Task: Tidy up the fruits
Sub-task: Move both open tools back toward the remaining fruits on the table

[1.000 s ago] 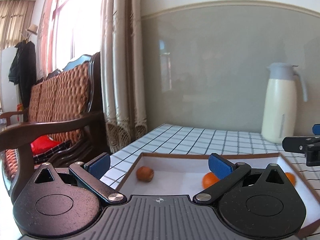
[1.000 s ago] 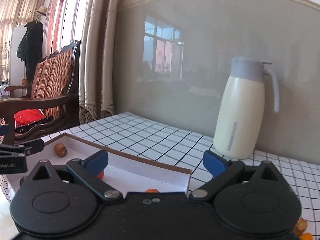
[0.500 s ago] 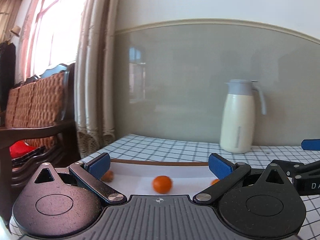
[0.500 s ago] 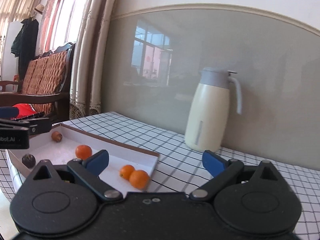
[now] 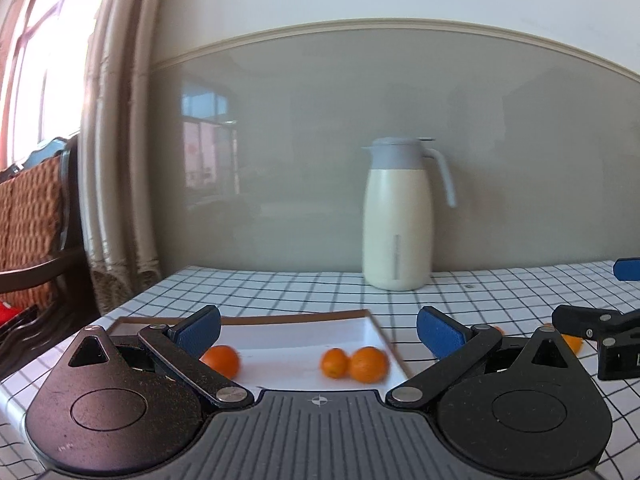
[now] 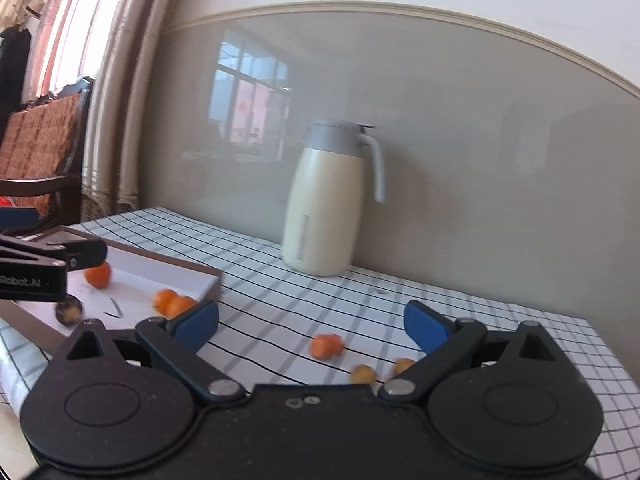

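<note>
Sitting at the left end of the checked table [image 6: 280, 312] is the tray [image 5: 372, 332], white inside with a brown rim, and the left gripper [image 5: 318, 326] is hovering over its near edge with jaws spread wide and nothing between them. Three orange fruits are lying in the tray in the left view: one [image 5: 221, 359] by the left finger, and a pair [image 5: 358, 363] touching each other near the right wall. The right view is also showing a dark, brownish fruit [image 6: 69, 310] at the tray's near side, so four in all are lying inside, as far as I can tell.

Moving right, the jug [image 6: 324, 204] is standing alone against the wall, well apart from the fruit. The right gripper [image 6: 312, 322] is hanging above the loose fruits on the cloth, jaws wide and empty. Three are showing there: one orange [image 6: 327, 345] between the fingers, one yellowish [image 6: 362, 373] nearer the camera, and one [image 6: 404, 365] half hidden by the right finger; blur is making their kinds hard to judge.

The step in hand is probably picking the next loose fruit. Doing it well means lowering the right gripper straight over the orange one, centring it between the pads, closing gently so it is not squirting sideways, and keeping clear of the left gripper on the way to the tray.
</note>
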### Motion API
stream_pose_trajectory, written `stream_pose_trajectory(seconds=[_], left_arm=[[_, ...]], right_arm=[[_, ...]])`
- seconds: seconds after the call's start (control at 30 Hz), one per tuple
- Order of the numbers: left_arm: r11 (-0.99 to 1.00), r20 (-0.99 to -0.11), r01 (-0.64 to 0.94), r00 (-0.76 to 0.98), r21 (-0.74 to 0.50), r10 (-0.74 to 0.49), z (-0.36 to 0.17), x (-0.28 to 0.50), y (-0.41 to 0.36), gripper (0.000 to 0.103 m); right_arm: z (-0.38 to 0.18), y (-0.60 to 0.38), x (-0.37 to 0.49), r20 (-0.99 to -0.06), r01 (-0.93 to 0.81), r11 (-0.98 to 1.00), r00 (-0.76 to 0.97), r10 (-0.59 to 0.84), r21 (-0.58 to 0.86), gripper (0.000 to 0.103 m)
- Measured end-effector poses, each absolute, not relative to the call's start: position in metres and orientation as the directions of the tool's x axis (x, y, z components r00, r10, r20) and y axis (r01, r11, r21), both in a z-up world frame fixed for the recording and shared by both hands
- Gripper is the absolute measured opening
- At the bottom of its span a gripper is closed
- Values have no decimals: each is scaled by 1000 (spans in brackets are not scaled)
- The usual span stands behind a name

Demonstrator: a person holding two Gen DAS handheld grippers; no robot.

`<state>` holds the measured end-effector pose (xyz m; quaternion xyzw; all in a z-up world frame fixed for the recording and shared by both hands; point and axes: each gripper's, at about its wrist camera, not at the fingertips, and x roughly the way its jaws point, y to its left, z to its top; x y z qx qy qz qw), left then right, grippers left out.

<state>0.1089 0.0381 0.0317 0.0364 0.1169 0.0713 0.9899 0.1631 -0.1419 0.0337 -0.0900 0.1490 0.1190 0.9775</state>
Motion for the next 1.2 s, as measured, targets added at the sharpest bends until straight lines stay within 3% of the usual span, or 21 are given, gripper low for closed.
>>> stream_pose_trajectory(seconds=[0.67,0.73,0.8,0.93,1.07,1.17,1.2], left_arm=[[989,-288,48,958,140,-6,15,131,-34,103],[987,-302,73,953,141,-28,12,135,-42,97],[985,-319,104,946,139,-55,9,140,-50,84],[976,-346,151,934,157,-89,0,148,-65,79],[969,-401,205,906,138,-135,-7,160,-76,55],[967,-411,221,899,123,-153,-10,169,-83,54],[967,-416,227,896,120,-158,-11,172,-85,54]], right_arm=[[13,-202,171,-386,-128,978,921,56,-165,82],[9,-206,174,-400,-122,979,915,46,-166,80],[5,-208,178,-414,-123,978,909,43,-167,77],[-4,-210,188,-440,-125,978,897,39,-167,74],[-11,-213,198,-465,-131,980,884,47,-150,67],[-15,-214,206,-481,-137,982,875,57,-132,63],[-16,-214,208,-485,-139,982,872,60,-129,57]])
